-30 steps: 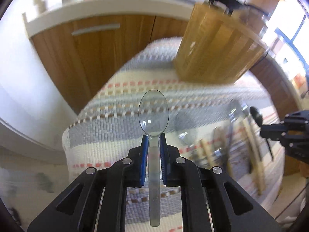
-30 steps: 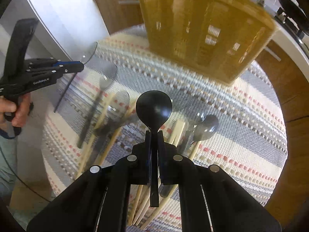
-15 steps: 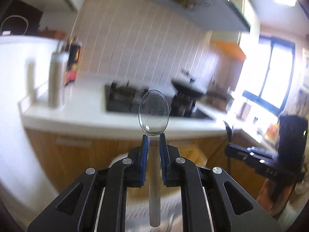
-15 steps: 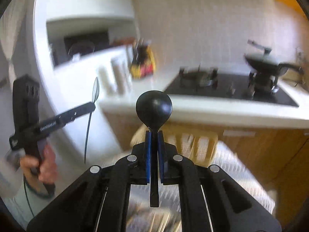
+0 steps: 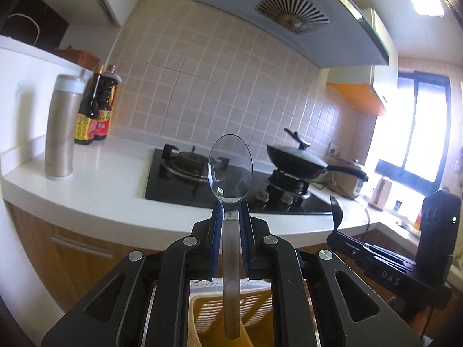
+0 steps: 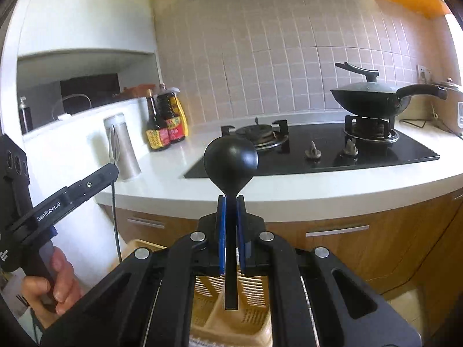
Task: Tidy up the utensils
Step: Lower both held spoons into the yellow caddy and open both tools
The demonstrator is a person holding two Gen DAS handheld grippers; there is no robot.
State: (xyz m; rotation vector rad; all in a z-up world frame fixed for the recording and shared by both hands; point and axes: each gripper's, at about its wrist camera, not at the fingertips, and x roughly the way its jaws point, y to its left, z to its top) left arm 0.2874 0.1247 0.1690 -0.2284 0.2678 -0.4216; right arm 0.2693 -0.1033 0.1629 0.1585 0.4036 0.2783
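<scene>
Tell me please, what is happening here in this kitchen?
A person is sorting utensils with two hand-held grippers. The left gripper is shut on a clear plastic spoon, and the right gripper is shut on a black spoon. Both spoons are held bowl up above a yellow slotted caddy, not yet inside it.

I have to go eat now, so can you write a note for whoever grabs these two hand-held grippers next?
Left hand-held gripper: shut on the clear plastic spoon, bowl up.
Right hand-held gripper: shut on the black spoon, bowl up.
Both are held up facing the stove, with the yellow slotted utensil basket just below the spoon handles.
Done: both spoons are picked up.
Left: lower each spoon into the basket, probably handle first, and let go. Any other utensils are out of view, so check for them.
</scene>
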